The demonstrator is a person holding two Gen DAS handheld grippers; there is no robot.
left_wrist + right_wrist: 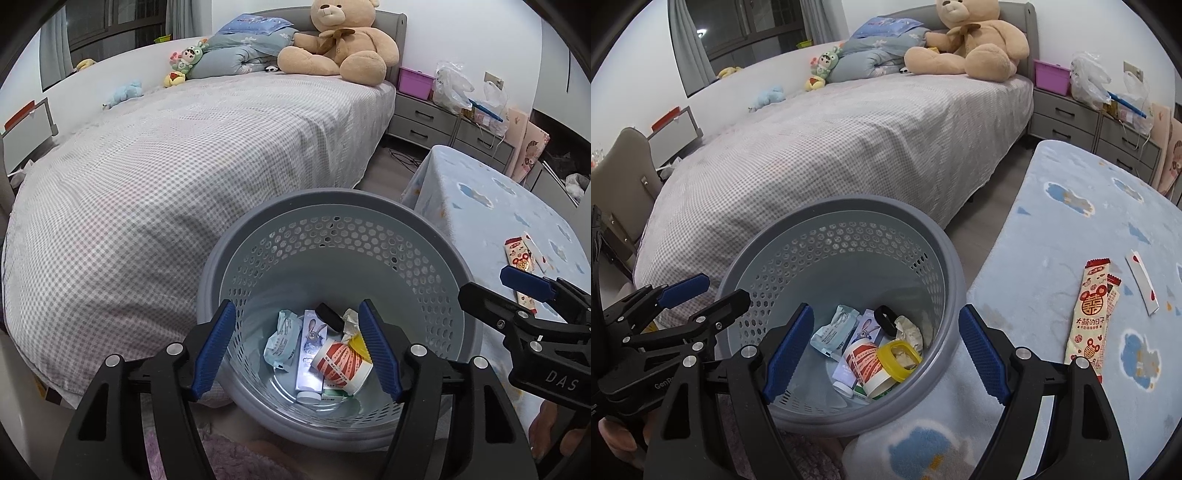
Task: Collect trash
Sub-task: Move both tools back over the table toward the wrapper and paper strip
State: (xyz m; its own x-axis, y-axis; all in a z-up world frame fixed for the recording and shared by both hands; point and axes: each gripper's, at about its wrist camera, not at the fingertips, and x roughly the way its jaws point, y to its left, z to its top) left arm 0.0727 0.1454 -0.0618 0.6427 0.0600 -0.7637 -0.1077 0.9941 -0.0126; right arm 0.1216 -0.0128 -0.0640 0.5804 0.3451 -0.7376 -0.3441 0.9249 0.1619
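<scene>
We are holding our left hand-held gripper (297, 347) over the gray basket (424, 225). Its blue fingers (214, 350) are standing wide apart, and nothing is sitting between them. We are holding our right hand-held gripper (886, 354) wide open too, with nothing in it. It is hanging above the basket's right rim, near the edge of the tabletop (1071, 206) with the blue cloud cloth.

The basket is standing on the floor between the bed (184, 155) and the tabletop. Trash is lying at its bottom: a paper cup (870, 365) with red stripes on its side, a yellow ring lid (899, 360), a tube with a rabbit picture (312, 343), a crumpled blue packet (282, 339), a black cap (330, 316) and some crumpled paper (909, 328).

More trash is waiting on the tabletop. A long red and cream snack wrapper (1091, 317) is lying flat there, and a small white strip (1143, 282) is lying just beside it, to the right.

A big teddy bear (340, 40) is sitting at the far end of the bed.
</scene>
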